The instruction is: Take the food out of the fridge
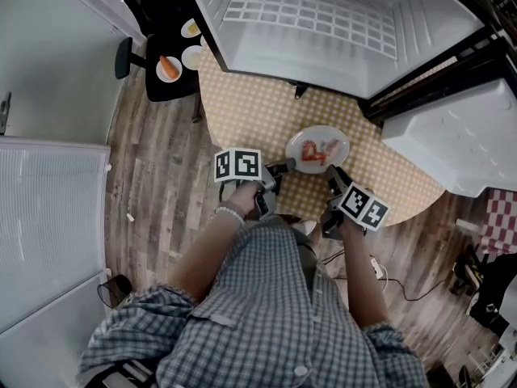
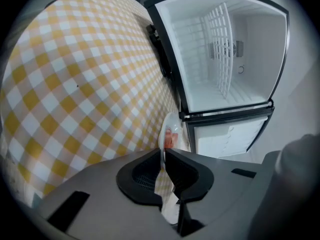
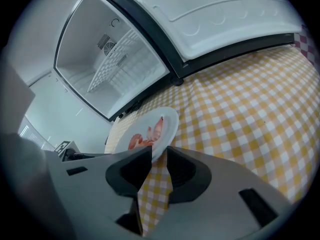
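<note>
2 pinch the plate (image 1: 319,132): left gripper (image 2: 163,156), apparently right gripper (image 3: 159,154); only head view shows side dishes (image 1: 194,56).

A yellow-checked table (image 1: 250,111) stands on wood-plank floor (image 1: 161,217).
</note>
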### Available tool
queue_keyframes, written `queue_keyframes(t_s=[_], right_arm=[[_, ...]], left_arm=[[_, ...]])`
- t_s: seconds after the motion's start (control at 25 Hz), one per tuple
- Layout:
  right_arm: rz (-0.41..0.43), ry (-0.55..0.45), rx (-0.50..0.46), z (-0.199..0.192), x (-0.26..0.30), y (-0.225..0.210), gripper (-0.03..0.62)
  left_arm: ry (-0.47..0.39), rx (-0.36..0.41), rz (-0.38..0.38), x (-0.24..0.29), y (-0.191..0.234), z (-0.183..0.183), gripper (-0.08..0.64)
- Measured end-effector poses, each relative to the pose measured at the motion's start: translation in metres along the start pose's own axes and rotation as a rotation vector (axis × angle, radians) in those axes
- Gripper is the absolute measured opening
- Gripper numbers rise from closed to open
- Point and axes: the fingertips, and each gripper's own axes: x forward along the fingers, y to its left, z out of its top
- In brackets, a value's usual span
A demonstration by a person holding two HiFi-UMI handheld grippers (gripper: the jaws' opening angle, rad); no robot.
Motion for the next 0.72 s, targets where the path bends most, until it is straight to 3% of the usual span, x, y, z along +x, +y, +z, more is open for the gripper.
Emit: queue_keyframes(t_s=[0.12,0.28,0.44,0.52,0.64,0.72], right_arm=[[-0.003,0.007,-0.007,0.0,0.001,0.0,0.087],[-0.017,-0.002,0.0,0.001,0.0,-0.003,0.087],[-0.054,-0.032,-0.036,0.006,-0.008,-0.008,0.086],[-0.086,-0.065,-0.114,0.013,-0.017,-0.007,0.044],[-0.11,-0.105,-0.274,0.023,-0.034,0.005,0.018],[-0.108,-0.122,-0.365,0.028,-0.044,0.018,0.015]], left_arm=[[0.034,0.079,0.085,0.001,0.008,-0.003,0.044],[0.031,0.134,0.083,0.002,0.001,-0.003,0.13],[-0.005,0.204,0.117,-0.014,0.001,0.004,0.133],[-0.035,0.285,0.145,-0.026,-0.004,0.012,0.112],[-0.097,0.471,0.19,-0.042,-0.025,0.022,0.008],[-0.13,0.586,0.188,-0.046,-0.045,0.025,0.006]])
